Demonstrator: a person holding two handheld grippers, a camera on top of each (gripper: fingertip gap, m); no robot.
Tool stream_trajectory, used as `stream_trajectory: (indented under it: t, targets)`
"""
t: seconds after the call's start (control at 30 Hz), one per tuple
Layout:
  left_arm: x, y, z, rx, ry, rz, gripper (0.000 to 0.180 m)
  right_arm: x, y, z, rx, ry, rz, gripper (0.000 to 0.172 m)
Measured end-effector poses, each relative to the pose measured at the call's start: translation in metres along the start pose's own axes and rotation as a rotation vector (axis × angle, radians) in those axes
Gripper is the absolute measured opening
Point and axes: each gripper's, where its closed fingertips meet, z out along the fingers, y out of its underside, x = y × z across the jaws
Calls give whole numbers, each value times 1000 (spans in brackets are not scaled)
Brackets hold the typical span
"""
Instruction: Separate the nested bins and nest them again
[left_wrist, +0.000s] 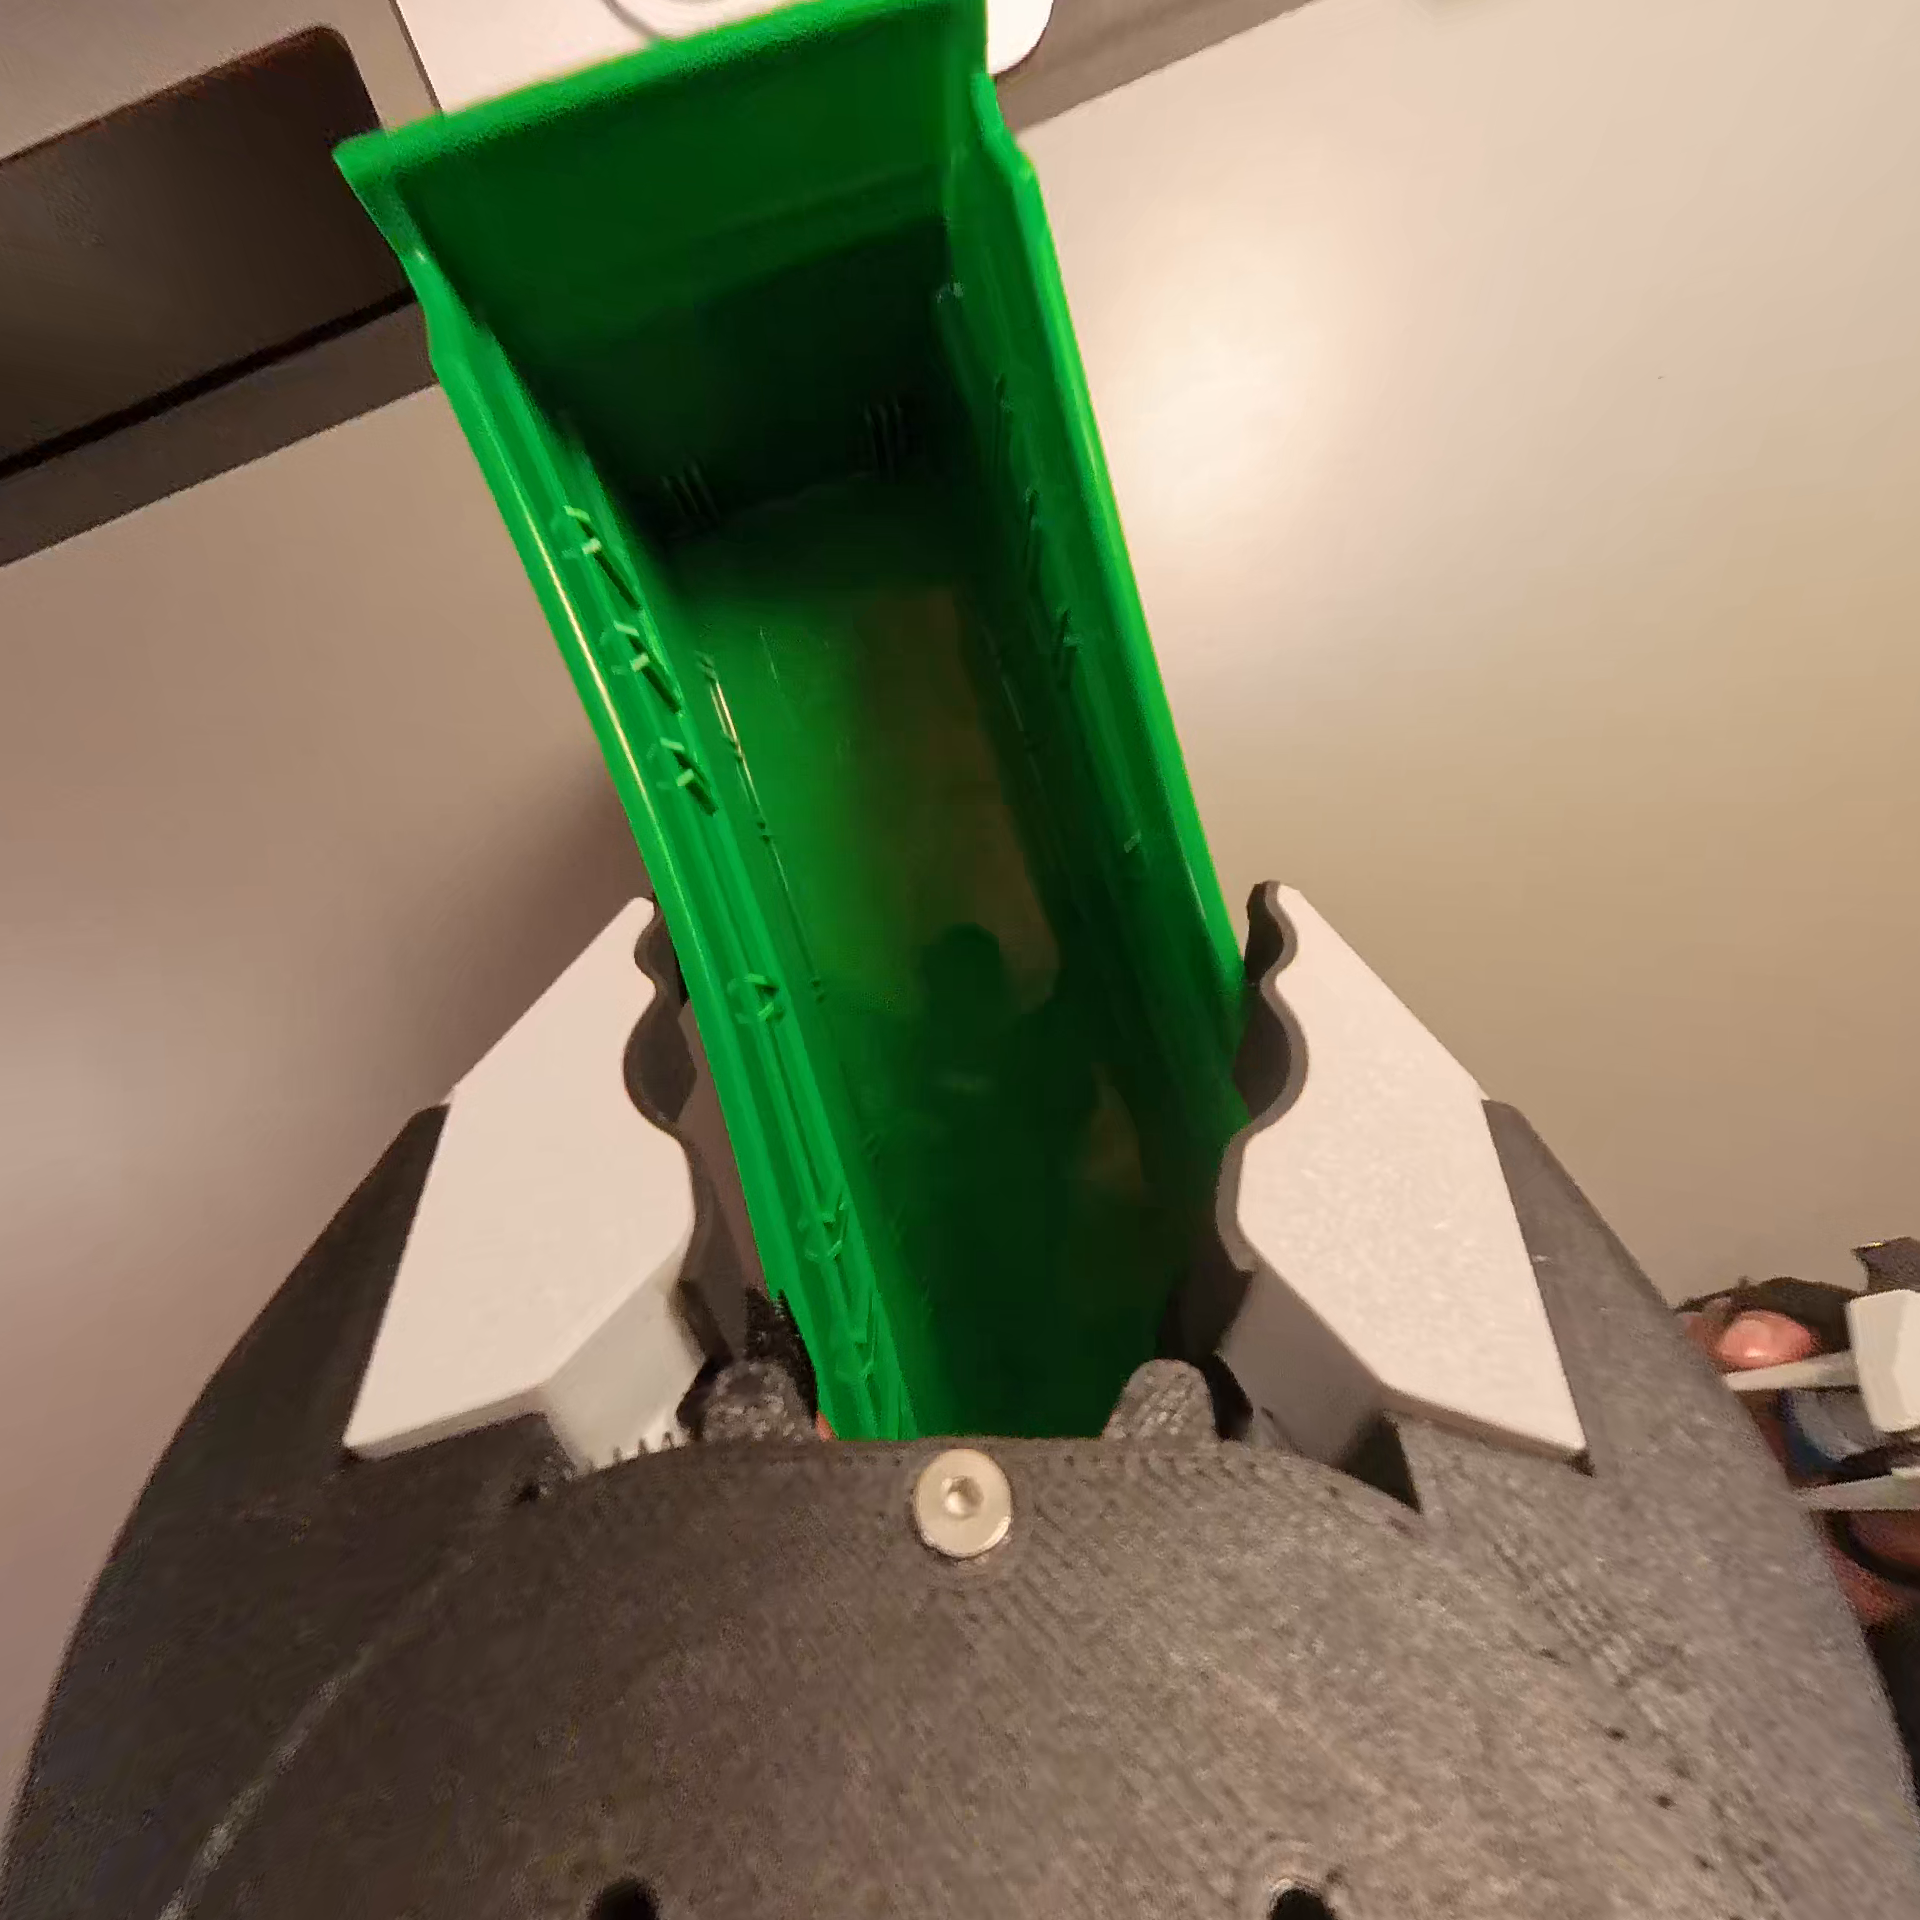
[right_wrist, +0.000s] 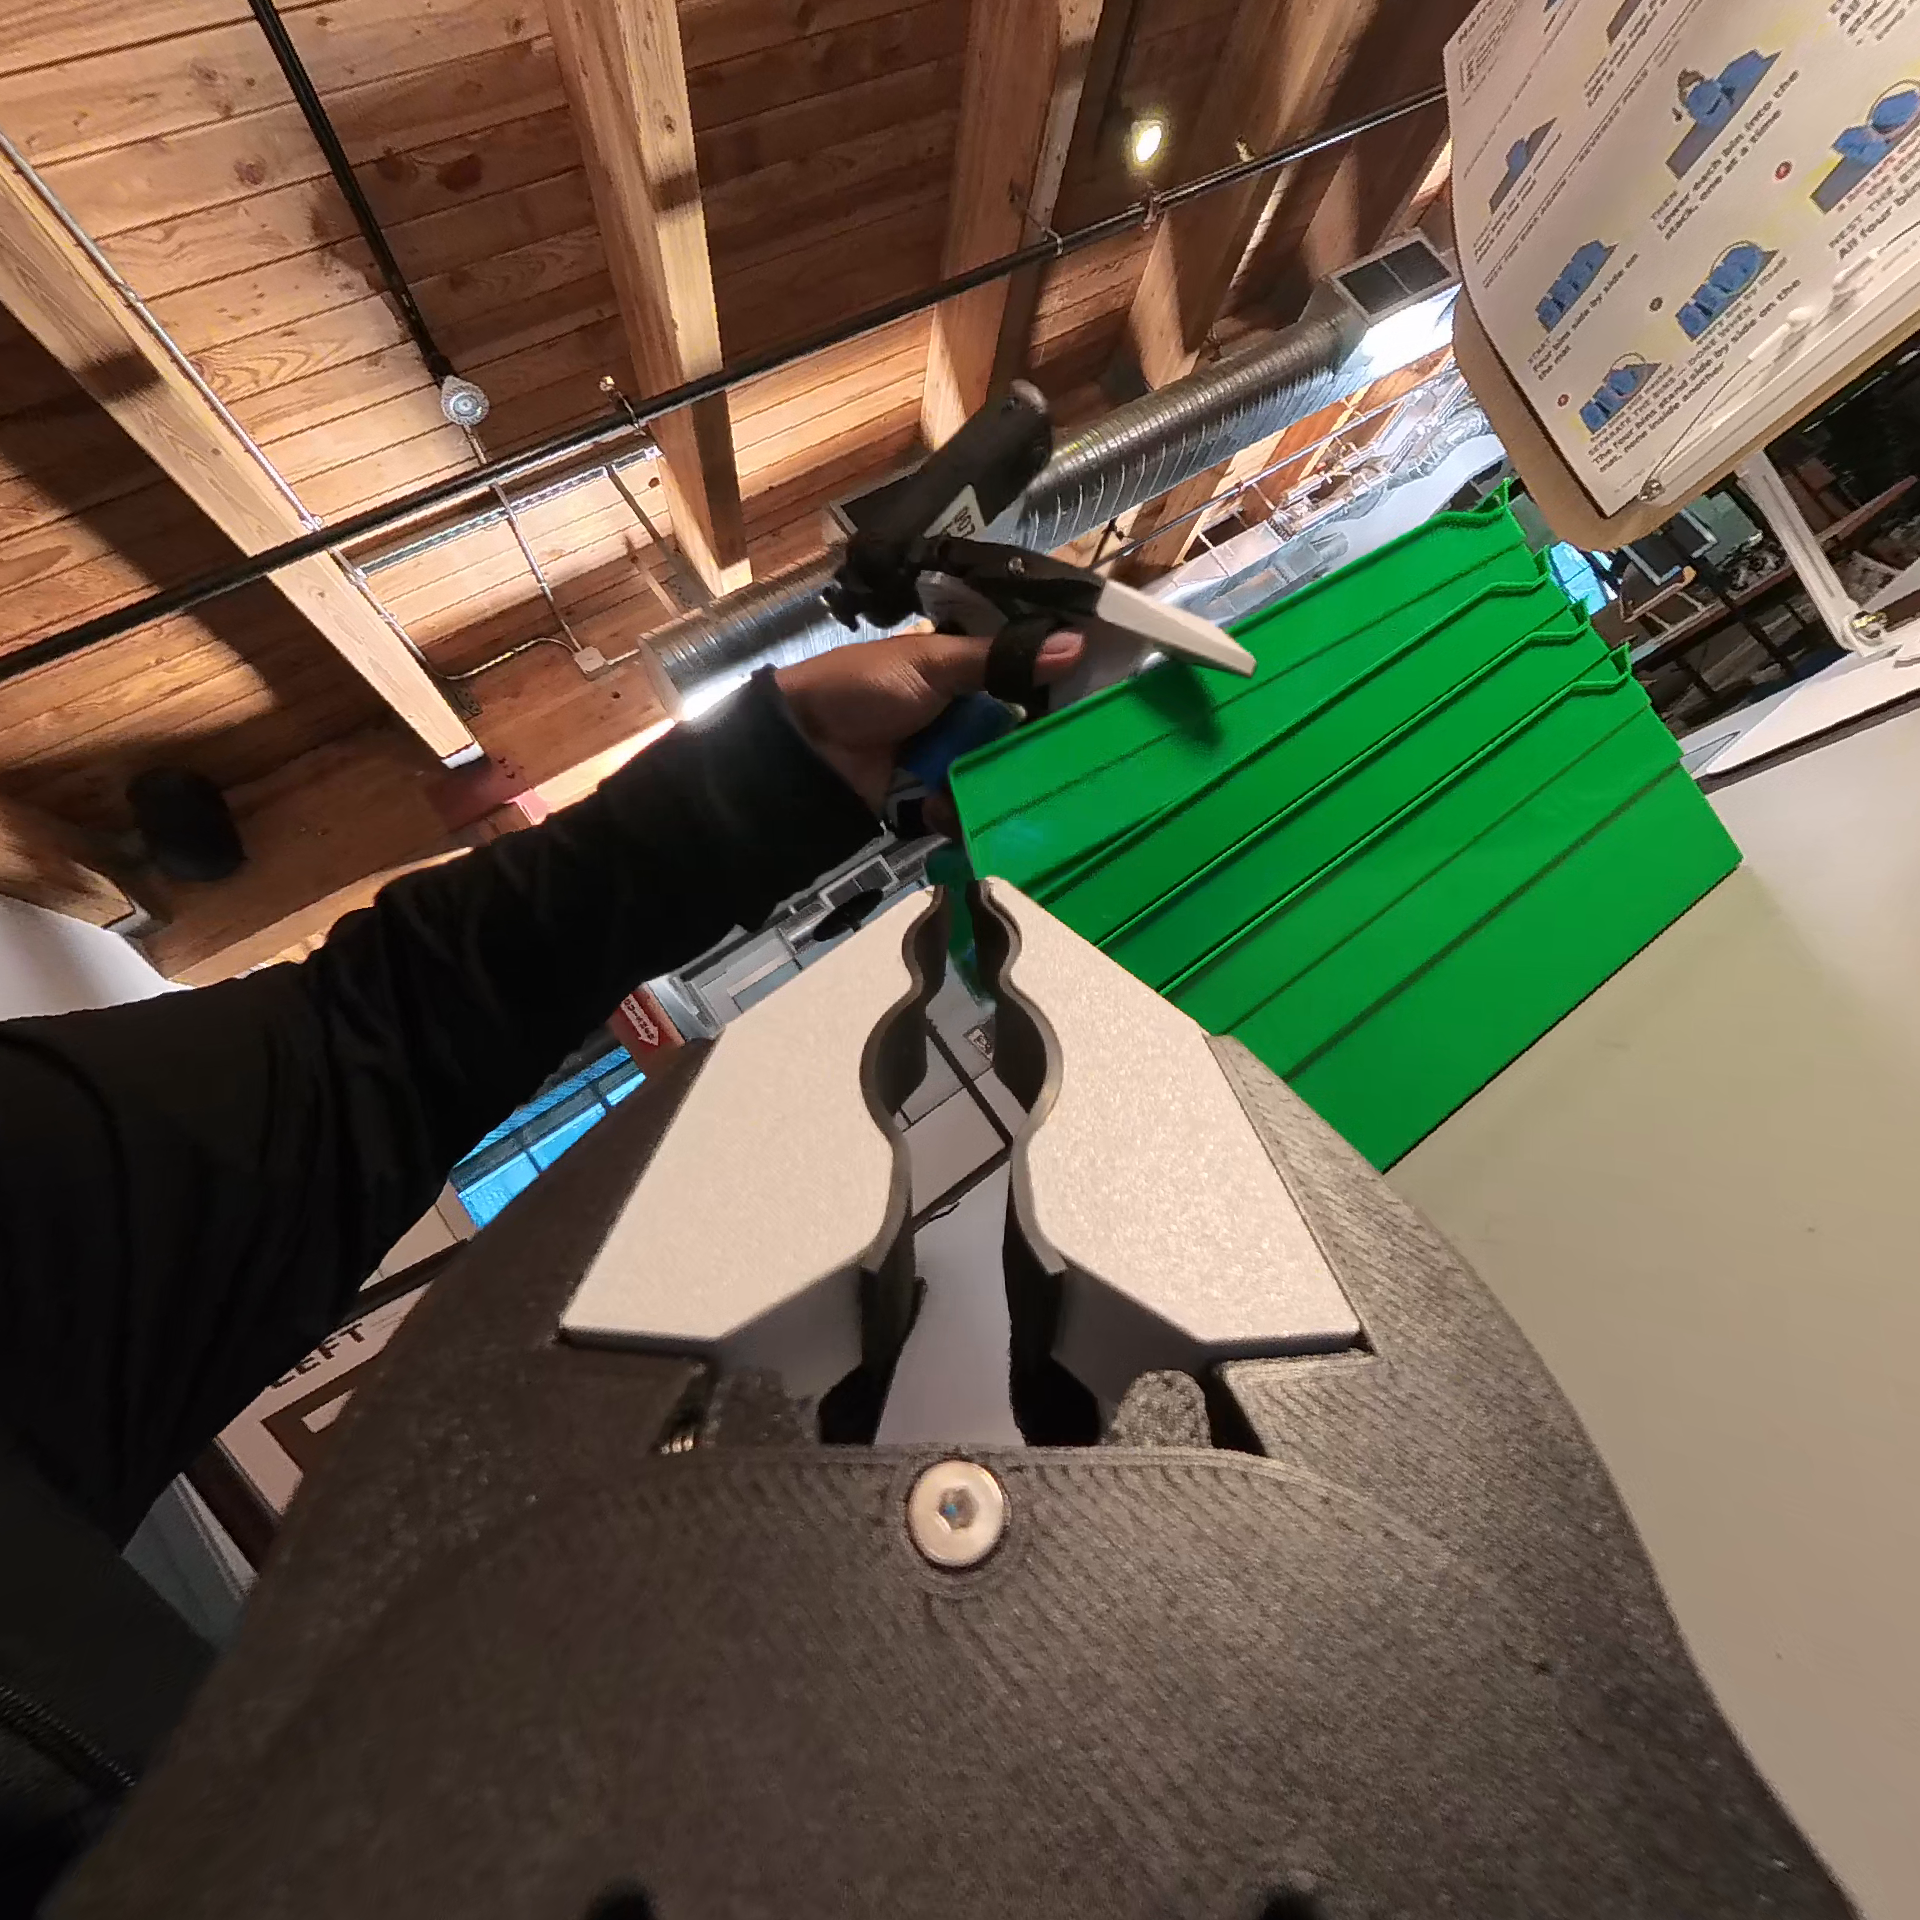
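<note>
- Here the green bins (right_wrist: 1351, 883) sit nested as one stack of several on the pale table (right_wrist: 1662, 1351), lying tilted in the right wrist view at about 2 o'clock from that camera's own fingers.
- The innermost green bin (left_wrist: 831, 727) fills the left wrist view, its open mouth facing the camera and its far end wall up at 12 o'clock.
- The left gripper (left_wrist: 961, 997) straddles that bin across its width, its fingers (left_wrist: 1273, 997) wide apart with one long side wall against each pad; the right-hand pad plainly touches the rim, the left-hand one sits tight against the outer ribs.
- The right gripper (right_wrist: 961, 935) has its fingers nearly together, pinching a thin green edge at the stack's near corner, at 12 o'clock in its own view.
- A person's hand (right_wrist: 883, 707) in a black sleeve (right_wrist: 468, 987) holds the left gripper at the stack's upper end, around 11 o'clock.
- An illustrated instruction sheet (right_wrist: 1683, 229) hangs at 1 o'clock, and wooden ceiling beams (right_wrist: 644, 260) with a silver duct (right_wrist: 1143, 447) run overhead.
</note>
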Motion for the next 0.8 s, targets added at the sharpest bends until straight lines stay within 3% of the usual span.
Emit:
stream_trajectory:
  t: [0.27,0.43,0.6,0.8]
  targets:
    - [-9,-33,-67,142,9,5,108,-1,-1,-1,5,-13,13,4]
    - [-59,-33,-104,209,-31,-24,110,-2,-2,-2,8,-23,25,3]
    - [-139,10,-93,191,-99,-79,112,-2,-2,-2,5,-23,26,3]
    - [-209,93,-27,85,-124,-176,112,-2,1,0,-6,-15,14,3]
